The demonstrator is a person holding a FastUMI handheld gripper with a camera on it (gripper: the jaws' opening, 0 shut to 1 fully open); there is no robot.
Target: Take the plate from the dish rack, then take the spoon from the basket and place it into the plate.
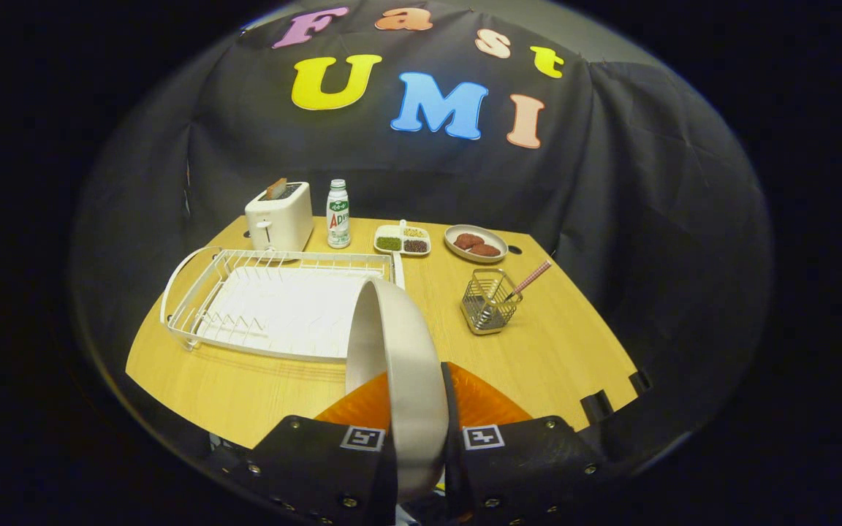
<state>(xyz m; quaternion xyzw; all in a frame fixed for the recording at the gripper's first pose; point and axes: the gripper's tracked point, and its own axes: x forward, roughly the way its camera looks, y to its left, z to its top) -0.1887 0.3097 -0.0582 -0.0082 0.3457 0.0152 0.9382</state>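
Plate in my grip — held on edge above the table.
My gripper (415, 431) pinches the plate (399, 365) between both fingers, upright; dish rack (275, 303) at ten o'clock, basket (489, 301) with the spoon (531, 279) at one o'clock — well apart.

Wooden table (538, 358) is loaded with: dish rack (275, 303) on the left, toaster (279, 216), bottle (338, 214), divided dish (402, 240) and meat plate (476, 243) at back, wire basket (490, 301) on the right.
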